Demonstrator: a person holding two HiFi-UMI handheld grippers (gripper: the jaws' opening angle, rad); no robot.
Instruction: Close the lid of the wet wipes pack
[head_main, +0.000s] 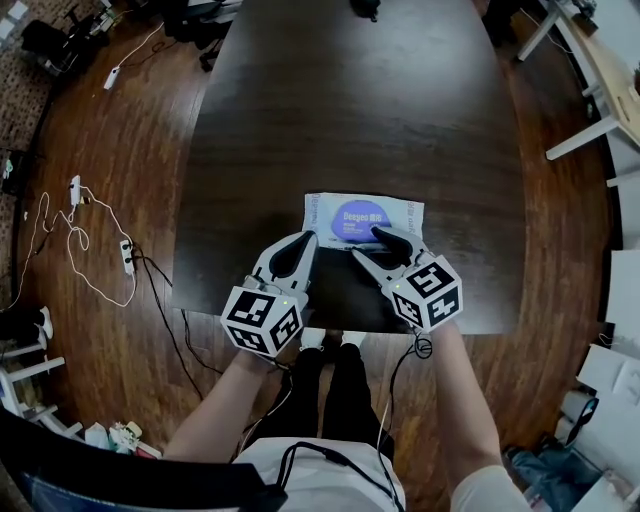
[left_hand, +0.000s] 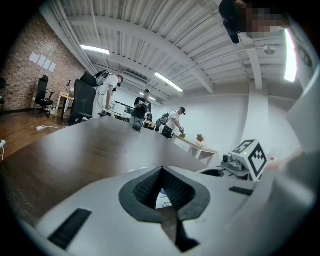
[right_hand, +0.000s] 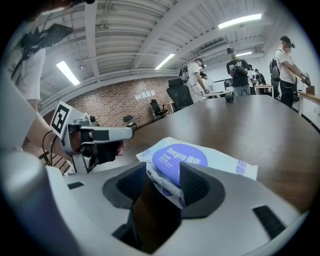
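Judging by the grip, the right tongs (right_hand: 162, 172) risked dragging the light wet wipes pack (right_hand: 210, 160) rather than pressing its purple lid (right_hand: 182, 154) shut, as nothing pinned it. Right tongs were clamped on the pack's near edge. Left tongs (left_hand: 161, 170) were together, empty, just beside its near-left corner. Pack lay near the dark surface's (head_main: 350, 120) front edge.

Glossy plastic wipes pack (head_main: 363, 215); smooth, dark wood table (head_main: 350, 110).
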